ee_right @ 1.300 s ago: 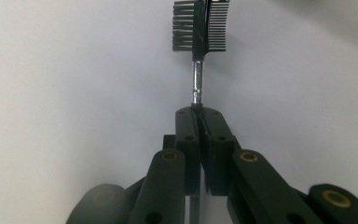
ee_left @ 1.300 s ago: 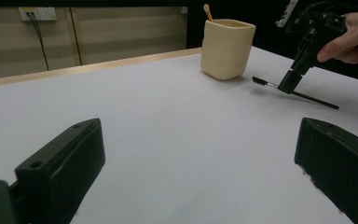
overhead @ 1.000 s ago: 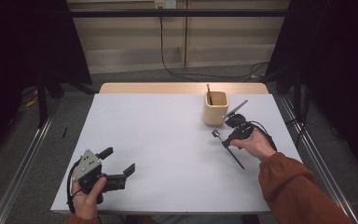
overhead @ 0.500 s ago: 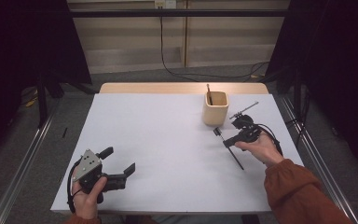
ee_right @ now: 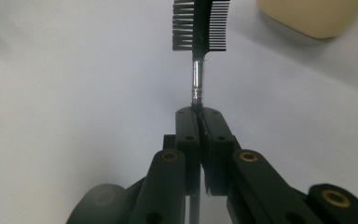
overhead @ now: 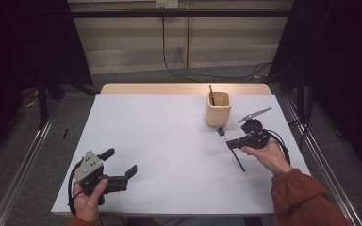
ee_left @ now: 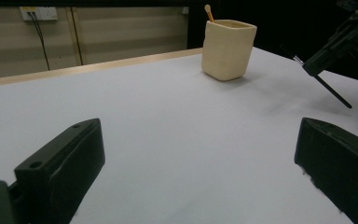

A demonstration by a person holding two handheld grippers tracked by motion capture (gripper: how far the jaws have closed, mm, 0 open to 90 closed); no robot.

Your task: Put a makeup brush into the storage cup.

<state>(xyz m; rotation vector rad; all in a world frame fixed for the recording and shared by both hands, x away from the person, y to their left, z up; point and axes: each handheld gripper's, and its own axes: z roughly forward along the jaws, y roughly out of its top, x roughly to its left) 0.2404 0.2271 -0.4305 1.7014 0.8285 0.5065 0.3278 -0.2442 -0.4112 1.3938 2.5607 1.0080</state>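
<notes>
Left gripper (overhead: pixel 122 172) rests at the near left of the white table (overhead: pixel 169 141), held in the person's left hand (overhead: pixel 88 197); jaws spread wide, nothing between them. Beige cup (overhead: pixel 217 109) stands far right of centre, a thin stick (overhead: pixel 211 94) upright inside it. Just right of the cup and nearer, the right gripper (overhead: pixel 229 144) has its jaws pressed together, pinching a slim black comb-brush (ee_right: pixel 200 25) by its handle. Toothed head points toward the cup; handle tail slants down toward the table.
</notes>
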